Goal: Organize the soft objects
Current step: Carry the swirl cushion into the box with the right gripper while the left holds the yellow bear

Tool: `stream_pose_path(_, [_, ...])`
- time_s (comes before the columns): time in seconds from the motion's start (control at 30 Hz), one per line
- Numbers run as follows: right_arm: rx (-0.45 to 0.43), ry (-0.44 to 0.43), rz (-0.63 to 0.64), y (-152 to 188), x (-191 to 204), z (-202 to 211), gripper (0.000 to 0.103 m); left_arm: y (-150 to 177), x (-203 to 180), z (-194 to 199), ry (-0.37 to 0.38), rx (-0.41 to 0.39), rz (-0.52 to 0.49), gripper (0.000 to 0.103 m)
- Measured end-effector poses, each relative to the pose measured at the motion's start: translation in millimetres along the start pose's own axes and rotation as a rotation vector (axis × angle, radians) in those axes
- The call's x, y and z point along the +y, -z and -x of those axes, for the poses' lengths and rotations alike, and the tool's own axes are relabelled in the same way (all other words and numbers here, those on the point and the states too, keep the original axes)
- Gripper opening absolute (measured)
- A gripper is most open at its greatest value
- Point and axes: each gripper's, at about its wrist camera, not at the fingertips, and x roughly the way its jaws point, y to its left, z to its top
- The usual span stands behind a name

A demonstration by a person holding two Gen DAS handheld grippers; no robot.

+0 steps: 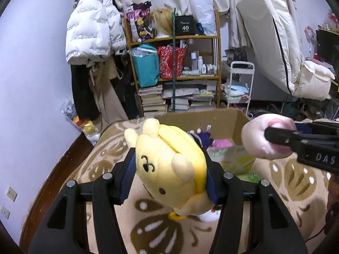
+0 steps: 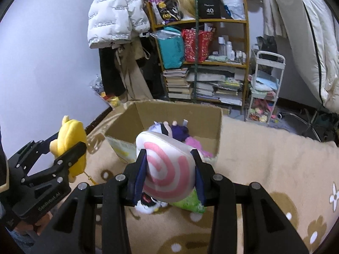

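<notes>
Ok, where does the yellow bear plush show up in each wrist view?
Left wrist view: the yellow bear plush sits centre frame, clamped in the left hand-held gripper.
Right wrist view: the same plush is at the left edge, seen side-on in that gripper.
Shared landmark: the cardboard box on the blanket, just beyond both grippers.

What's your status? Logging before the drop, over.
Left gripper shut on yellow bear plush. Right gripper shut on pink swirl plush. Cardboard box ahead, open, toys inside. Nothing blocking.
</notes>
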Motion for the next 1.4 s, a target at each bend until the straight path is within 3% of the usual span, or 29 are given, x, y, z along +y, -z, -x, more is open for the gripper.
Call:
stream_pose_path(0.27, [-0.040,0.001,0.033,-33.0,3.0,-6.2,0.042,-45.1,-5.0,-14.6,0.025,-0.081,-0.012,0.055])
stream_pose_path(0.5, [-0.084,0.016,0.085,-62.8,3.2,-14.9,0.043,-67.7,3.3,-51.6,0.038,-0.070,0.016,0.055])
stream_pose_path(0.7, [-0.068,-0.003,0.066,-63.3,-7.7,-39.4,0.044,-58.8,10.1,-86.8,0.037,-0.015,0.037,0.056])
stream_pose_path(1.07, [0.064,-0.017,-0.002,-31.6,-34.7,-91.2,0.047,-34.8,12.3,-132.0,0.098,0.120,0.095,0.059])
stream_pose_path(1.4, [0.095,-0.016,-0.039,-26.1,-45.1,-98.7,0.053,-27.7,5.8,-138.9,0.092,0.138,0.078,0.066])
